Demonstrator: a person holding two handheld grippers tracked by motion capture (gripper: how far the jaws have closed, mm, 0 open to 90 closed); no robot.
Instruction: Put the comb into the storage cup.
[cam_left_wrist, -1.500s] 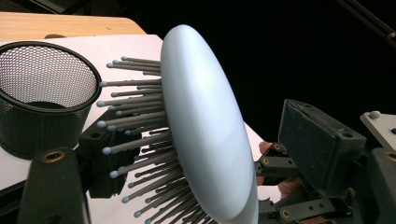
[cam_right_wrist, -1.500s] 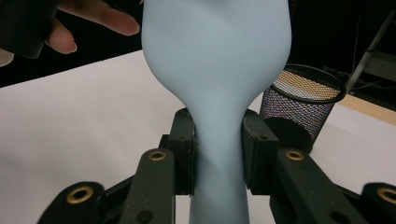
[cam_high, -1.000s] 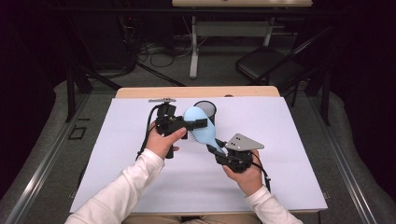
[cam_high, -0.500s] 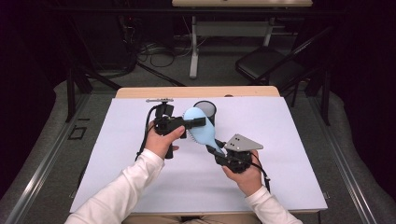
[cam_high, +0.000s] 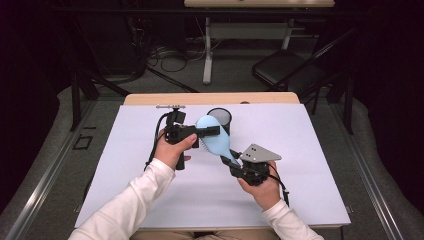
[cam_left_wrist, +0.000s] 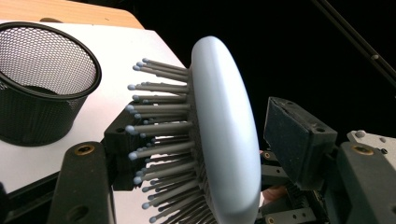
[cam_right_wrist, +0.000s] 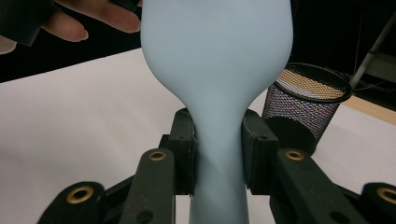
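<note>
Nearest the camera in the high view, the right gripper (cam_high: 226, 160) sat in the person's right hand (cam_high: 260, 187), low over the white table cover (cam_high: 310, 165). Its jaws pinched the handle of the light blue hairbrush (cam_high: 214, 140); in the right gripper view both pads pressed on the narrow neck of the hairbrush (cam_right_wrist: 219, 93) from either side. The brush was held clear of the table, head angled up and away toward the left gripper.

Next out, the left gripper (cam_high: 212, 131), in the left hand (cam_high: 172, 150), reached across to the brush head. Its jaws had just been closing, with the head between them. In the left gripper view the hairbrush (cam_left_wrist: 229, 140) stood edge-on, bristles toward the left jaw. That jaw's pad met the bristle tips, while the right pad stood just beside the smooth back with a dark gap showing. No firm grip was visible there.

Farther back, a black mesh cup (cam_high: 220, 119) stood upright on the cover, just behind the brush head, near the table's wooden far edge (cam_high: 210, 98).
</note>
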